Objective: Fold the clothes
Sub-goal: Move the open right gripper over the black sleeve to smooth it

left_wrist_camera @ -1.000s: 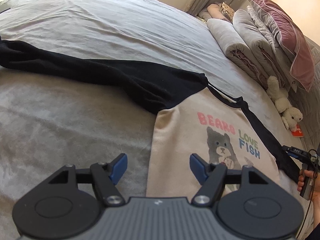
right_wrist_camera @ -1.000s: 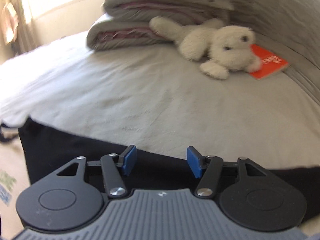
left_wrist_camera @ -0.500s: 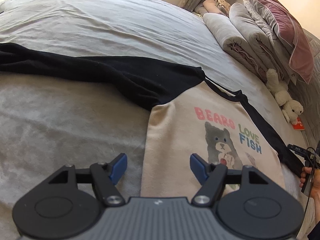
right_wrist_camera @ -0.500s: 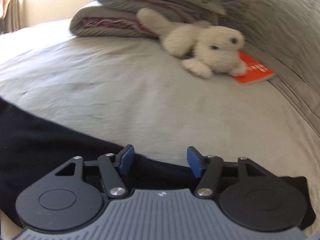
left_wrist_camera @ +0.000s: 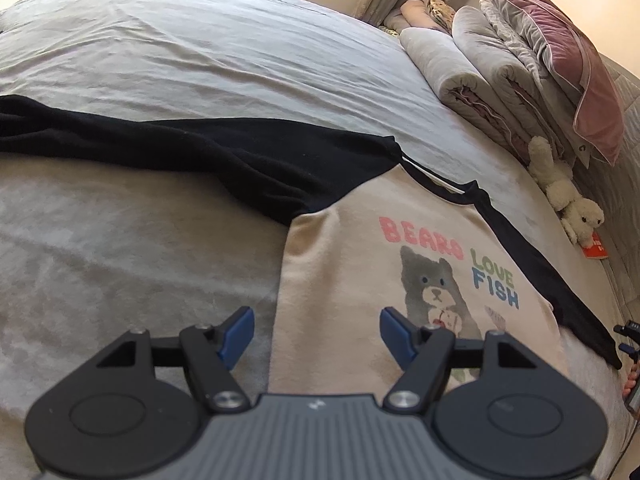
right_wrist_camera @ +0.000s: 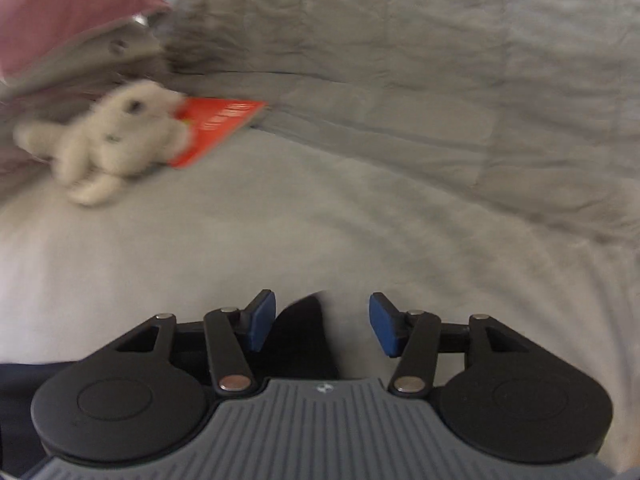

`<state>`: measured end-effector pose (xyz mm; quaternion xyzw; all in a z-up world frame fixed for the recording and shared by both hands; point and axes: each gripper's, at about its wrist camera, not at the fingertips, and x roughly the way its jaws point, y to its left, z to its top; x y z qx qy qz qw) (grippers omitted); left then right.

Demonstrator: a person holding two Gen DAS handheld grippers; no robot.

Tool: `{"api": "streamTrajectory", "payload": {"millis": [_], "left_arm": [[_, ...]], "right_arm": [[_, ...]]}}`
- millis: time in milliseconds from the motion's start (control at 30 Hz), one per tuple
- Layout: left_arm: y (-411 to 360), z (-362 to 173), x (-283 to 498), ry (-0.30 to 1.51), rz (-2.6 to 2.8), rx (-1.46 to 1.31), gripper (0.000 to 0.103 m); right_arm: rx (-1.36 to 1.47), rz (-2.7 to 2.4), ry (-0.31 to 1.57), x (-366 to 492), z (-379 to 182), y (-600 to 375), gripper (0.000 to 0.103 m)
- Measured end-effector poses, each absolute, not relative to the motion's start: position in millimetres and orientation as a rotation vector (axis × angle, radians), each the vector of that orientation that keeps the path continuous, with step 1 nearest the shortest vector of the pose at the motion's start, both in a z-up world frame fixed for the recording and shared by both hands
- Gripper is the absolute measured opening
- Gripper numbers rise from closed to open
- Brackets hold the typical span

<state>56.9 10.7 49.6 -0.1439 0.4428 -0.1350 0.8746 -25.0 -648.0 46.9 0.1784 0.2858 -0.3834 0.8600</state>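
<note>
Black sleeve end [right_wrist_camera: 304, 328] of raglan shirt [left_wrist_camera: 352, 280], flat on bed [left_wrist_camera: 200, 60]: lies between right gripper [right_wrist_camera: 322, 322] pads, jaws closing, ungripped; long axis leftward. Left gripper [left_wrist_camera: 316, 334] agape over shirt's side edge.

Our right gripper [right_wrist_camera: 322, 322] is closing its jaws around the black sleeve end [right_wrist_camera: 302, 336] (pads not yet pressing) on the grey bed [right_wrist_camera: 360, 220]; beyond lies a blurred white plush toy [right_wrist_camera: 108, 140] touching a red booklet [right_wrist_camera: 216, 130].
</note>
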Motion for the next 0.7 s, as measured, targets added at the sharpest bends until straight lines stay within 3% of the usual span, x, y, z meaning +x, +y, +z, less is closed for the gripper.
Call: {"api": "streamTrajectory", "payload": {"millis": [367,533,700], "left_arm": [[1.1,48.9,49.3,0.911,-0.282,-0.244,0.071],[13.8,49.7,46.2,0.914,-0.265,-0.265,0.071],[31.9,54.2,43.2,0.906,-0.246,-0.297,0.071]], "right_arm": [[-0.004,-0.052,0.723,58.1,59.4,-436.8,0.055],[-0.084,-0.019,0.889,85.9,24.0,-408.1,0.054],[-0.121,-0.070,0.865,79.6,46.3,-392.7,0.054]]}}
